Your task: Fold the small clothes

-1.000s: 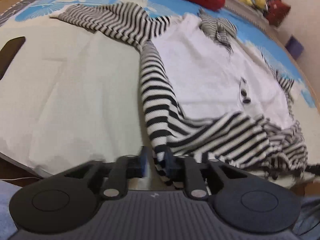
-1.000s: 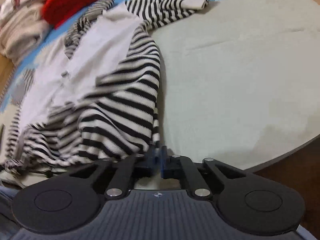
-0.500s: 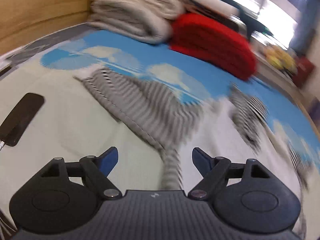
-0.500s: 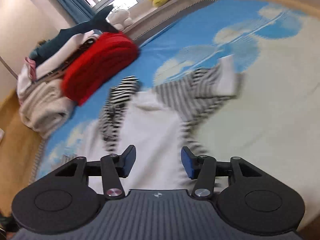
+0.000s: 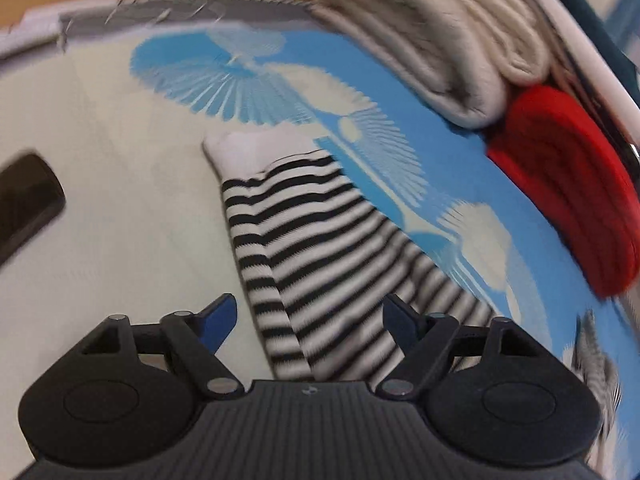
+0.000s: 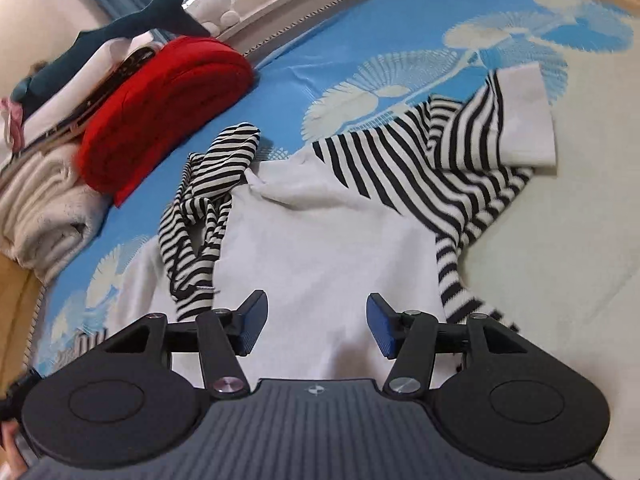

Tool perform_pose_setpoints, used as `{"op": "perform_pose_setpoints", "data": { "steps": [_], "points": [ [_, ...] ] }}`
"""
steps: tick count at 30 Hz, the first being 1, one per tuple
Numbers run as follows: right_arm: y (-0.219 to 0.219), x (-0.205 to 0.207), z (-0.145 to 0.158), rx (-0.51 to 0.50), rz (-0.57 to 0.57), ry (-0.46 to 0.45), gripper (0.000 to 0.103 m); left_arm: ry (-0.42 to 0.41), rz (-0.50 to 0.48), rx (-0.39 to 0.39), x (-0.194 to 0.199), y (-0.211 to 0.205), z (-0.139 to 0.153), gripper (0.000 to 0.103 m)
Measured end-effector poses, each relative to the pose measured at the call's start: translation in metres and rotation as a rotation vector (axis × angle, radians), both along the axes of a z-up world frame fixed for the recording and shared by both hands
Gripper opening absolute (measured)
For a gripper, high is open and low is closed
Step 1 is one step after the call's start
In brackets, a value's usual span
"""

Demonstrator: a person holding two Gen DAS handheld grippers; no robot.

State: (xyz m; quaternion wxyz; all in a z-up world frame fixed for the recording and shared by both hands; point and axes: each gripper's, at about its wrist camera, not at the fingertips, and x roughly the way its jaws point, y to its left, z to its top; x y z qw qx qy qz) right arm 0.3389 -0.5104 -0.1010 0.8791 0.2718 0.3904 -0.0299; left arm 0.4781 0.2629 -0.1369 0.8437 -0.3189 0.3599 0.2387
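A small white top with black-and-white striped sleeves lies spread on the bed. In the left wrist view its striped sleeve (image 5: 304,232) with a white cuff (image 5: 256,152) runs away from my left gripper (image 5: 311,308). The jaws stand wide and are closing, the sleeve lies under the gap, and the pads do not press on it. In the right wrist view my right gripper (image 6: 316,304) hovers open over the white body (image 6: 320,232). A striped sleeve (image 6: 440,160) lies to its right and a crumpled striped collar part (image 6: 208,200) to its left.
A folded red blanket (image 6: 168,92) and a beige folded blanket (image 5: 440,40) are stacked at the bed's far side, with a plush shark (image 6: 152,16) on top. A black phone (image 5: 24,200) lies on the cream sheet (image 5: 120,140) at the left.
Both grippers were shut on the striped hem at the near edge. They have let go, opened, and swung forward over the garment, the left one toward the sleeve.
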Motion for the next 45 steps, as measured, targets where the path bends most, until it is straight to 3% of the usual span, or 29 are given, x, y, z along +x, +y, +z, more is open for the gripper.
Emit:
{"op": "perform_pose_setpoints", "data": {
  "steps": [1, 2, 6, 9, 12, 14, 16, 20, 23, 25, 27, 29, 32, 34, 35, 36, 37, 39, 41, 43, 45],
  "points": [
    [0.001, 0.001, 0.0, -0.027, -0.002, -0.006, 0.057, -0.002, 0.017, -0.021, 0.004, 0.005, -0.005, 0.028],
    [0.001, 0.002, -0.001, -0.049, -0.007, -0.01, 0.057, 0.015, 0.024, -0.02, 0.007, 0.009, -0.007, 0.004],
    [-0.01, 0.006, -0.001, -0.096, -0.051, -0.028, 0.056, 0.092, 0.111, 0.122, -0.005, 0.015, 0.004, 0.003],
    [-0.042, 0.003, 0.01, -0.104, -0.134, -0.068, 0.056, 0.124, 0.163, 0.061, -0.025, 0.038, -0.006, 0.004],
    [-0.096, -0.003, 0.024, -0.125, -0.292, -0.125, 0.056, 0.075, 0.12, 0.049, -0.031, 0.044, -0.006, 0.013],
    [-0.138, 0.006, 0.023, -0.123, -0.392, -0.095, 0.057, 0.051, 0.139, 0.058, -0.033, 0.041, -0.002, 0.048],
    [-0.176, 0.024, 0.011, -0.099, -0.422, -0.031, 0.057, 0.04, 0.159, 0.078, -0.033, 0.034, 0.003, 0.066],
    [-0.211, 0.058, -0.019, -0.011, -0.359, 0.049, 0.058, 0.026, 0.143, 0.095, -0.025, 0.016, 0.009, 0.077],
    [-0.209, 0.079, -0.031, 0.023, -0.287, 0.027, 0.056, 0.021, 0.125, 0.105, -0.017, 0.006, 0.008, 0.077],
    [-0.195, 0.095, -0.031, -0.081, -0.219, 0.041, 0.0, 0.037, 0.112, 0.118, -0.012, -0.001, 0.006, 0.077],
    [-0.181, 0.105, -0.013, -0.281, -0.16, 0.056, 0.003, 0.044, 0.104, 0.131, -0.009, -0.005, 0.005, 0.077],
    [-0.193, 0.107, 0.012, -0.464, -0.182, 0.026, 0.003, 0.042, 0.1, 0.147, -0.009, -0.01, 0.006, 0.077],
    [-0.245, 0.106, 0.039, -0.687, -0.362, 0.099, 0.003, 0.037, 0.101, 0.161, -0.009, -0.012, 0.009, 0.077],
    [-0.29, 0.099, 0.046, -0.791, -0.53, 0.181, 0.008, 0.038, 0.107, 0.169, -0.01, -0.012, 0.01, 0.077],
    [-0.308, 0.091, 0.047, -0.837, -0.625, 0.208, 0.026, 0.04, 0.112, 0.17, -0.01, -0.012, 0.01, 0.077],
    [-0.322, 0.082, 0.047, -0.834, -0.697, 0.223, 0.058, 0.044, 0.115, 0.169, -0.01, -0.012, 0.01, 0.077],
    [-0.335, 0.069, 0.046, -0.755, -0.735, 0.207, 0.067, 0.048, 0.115, 0.167, -0.009, -0.013, 0.009, 0.077],
    [-0.347, 0.045, 0.037, -0.558, -0.749, 0.141, 0.065, 0.053, 0.109, 0.169, -0.008, -0.015, 0.008, 0.078],
    [-0.343, 0.03, 0.022, -0.394, -0.686, 0.12, 0.065, 0.053, 0.101, 0.174, -0.007, -0.016, 0.008, 0.079],
    [-0.323, 0.025, 0.013, -0.348, -0.582, 0.087, 0.065, 0.052, 0.093, 0.179, -0.007, -0.017, 0.008, 0.079],
    [-0.297, 0.024, 0.008, -0.393, -0.442, 0.054, 0.065, 0.049, 0.094, 0.179, -0.007, -0.016, 0.008, 0.081]
  ]
}}
